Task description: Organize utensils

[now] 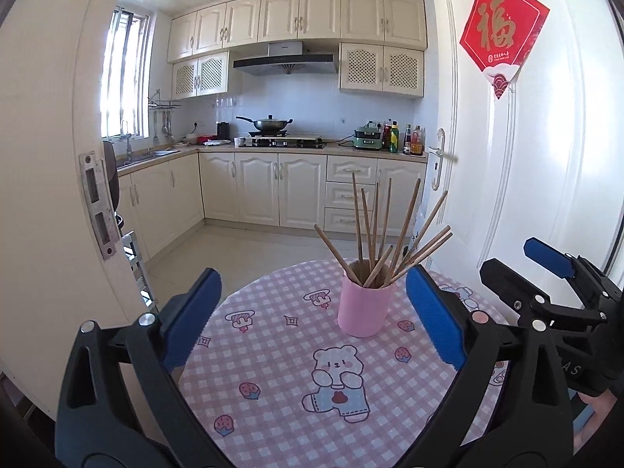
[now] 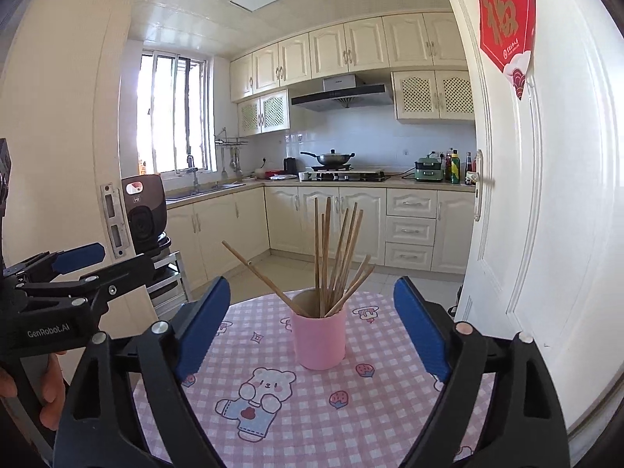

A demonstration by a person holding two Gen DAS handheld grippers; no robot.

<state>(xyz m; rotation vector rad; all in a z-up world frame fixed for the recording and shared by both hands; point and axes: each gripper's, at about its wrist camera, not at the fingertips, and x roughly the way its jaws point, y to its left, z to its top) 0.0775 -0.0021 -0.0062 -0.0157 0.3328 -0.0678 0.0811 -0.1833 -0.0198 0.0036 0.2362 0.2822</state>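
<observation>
Chopsticks in cup, both grippers clear

Chopsticks (image 1: 384, 234) stand fanned in a pink cup (image 1: 364, 306), upright on the checked tablecloth (image 1: 273, 370). Left gripper (image 1: 312, 319) and right gripper (image 2: 310, 329) hover short of the cup, jaws spread wide, holding nothing. Kitchen cabinets (image 1: 257, 191) lie beyond.

Chopsticks (image 1: 384, 234) in cup (image 1: 364, 306); cup on table (image 1: 273, 401); kitchen counter (image 1: 312, 147) well behind.
</observation>
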